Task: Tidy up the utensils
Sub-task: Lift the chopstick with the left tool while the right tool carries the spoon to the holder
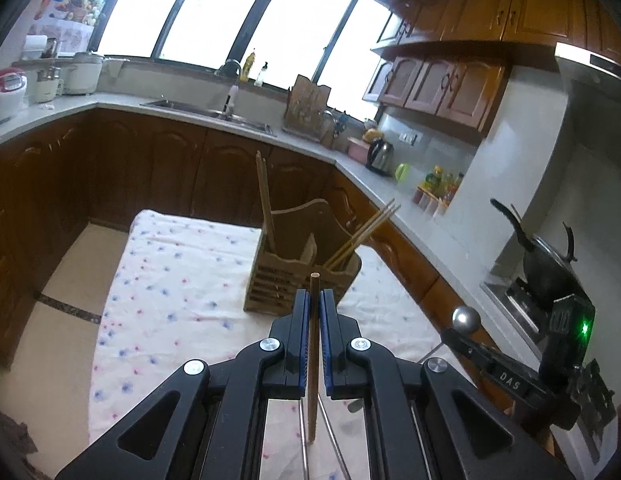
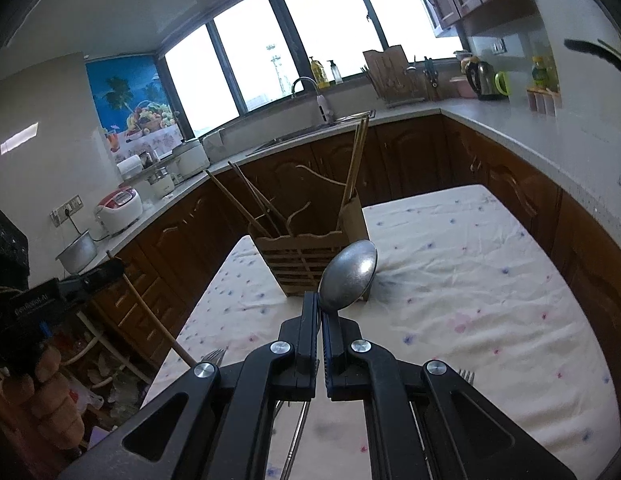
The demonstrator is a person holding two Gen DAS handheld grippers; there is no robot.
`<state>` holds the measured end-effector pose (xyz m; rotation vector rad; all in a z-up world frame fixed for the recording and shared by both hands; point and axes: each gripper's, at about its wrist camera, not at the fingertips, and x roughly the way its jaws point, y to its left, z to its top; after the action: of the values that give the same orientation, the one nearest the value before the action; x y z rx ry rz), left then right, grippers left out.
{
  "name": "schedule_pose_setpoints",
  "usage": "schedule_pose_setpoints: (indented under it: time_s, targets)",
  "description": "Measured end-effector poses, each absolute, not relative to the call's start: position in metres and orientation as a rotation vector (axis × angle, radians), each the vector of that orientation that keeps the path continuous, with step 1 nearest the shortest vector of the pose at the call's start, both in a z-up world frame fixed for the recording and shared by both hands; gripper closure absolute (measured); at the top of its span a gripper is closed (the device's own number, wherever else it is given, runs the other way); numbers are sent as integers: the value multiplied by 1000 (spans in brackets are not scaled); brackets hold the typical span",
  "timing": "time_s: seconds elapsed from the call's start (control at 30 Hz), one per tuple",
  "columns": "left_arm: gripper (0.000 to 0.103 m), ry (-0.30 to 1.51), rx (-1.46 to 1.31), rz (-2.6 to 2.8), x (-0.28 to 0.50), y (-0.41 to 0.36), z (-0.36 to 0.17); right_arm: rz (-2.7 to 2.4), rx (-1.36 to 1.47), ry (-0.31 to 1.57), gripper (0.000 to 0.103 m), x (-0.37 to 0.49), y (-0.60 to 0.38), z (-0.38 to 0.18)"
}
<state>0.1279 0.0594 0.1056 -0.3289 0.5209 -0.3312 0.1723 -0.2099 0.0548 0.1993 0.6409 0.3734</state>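
Note:
My left gripper [image 1: 315, 300] is shut on a wooden chopstick [image 1: 313, 360] that stands upright between its pads, its top end poking out above the fingertips. Just beyond it a wooden utensil holder [image 1: 298, 276] stands on the flowered tablecloth [image 1: 170, 280], with chopsticks [image 1: 265, 200] leaning in its compartments. My right gripper [image 2: 320, 304] is shut on the neck of a metal spoon [image 2: 348, 274], bowl up, in front of the same holder [image 2: 306, 256]. The spoon bowl [image 1: 466, 319] and the right gripper also show at the right of the left wrist view.
Metal forks [image 2: 214, 356] lie on the cloth [image 2: 470, 280] near the front edge, another fork [image 2: 466, 376] at the right. Brown cabinets and a grey counter [image 1: 410, 216] run around the table, with a sink [image 1: 214, 110], a kettle [image 1: 380, 156] and a wok [image 1: 546, 264]. A hand [image 2: 42, 392] holds the left gripper.

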Motion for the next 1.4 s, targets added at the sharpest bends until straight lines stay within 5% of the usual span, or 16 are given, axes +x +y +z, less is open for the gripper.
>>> schedule_pose_setpoints:
  time_s: [1.4]
  targets:
    - [99, 213, -253, -280, 186, 57, 147, 314, 97, 379, 101, 255, -194, 116]
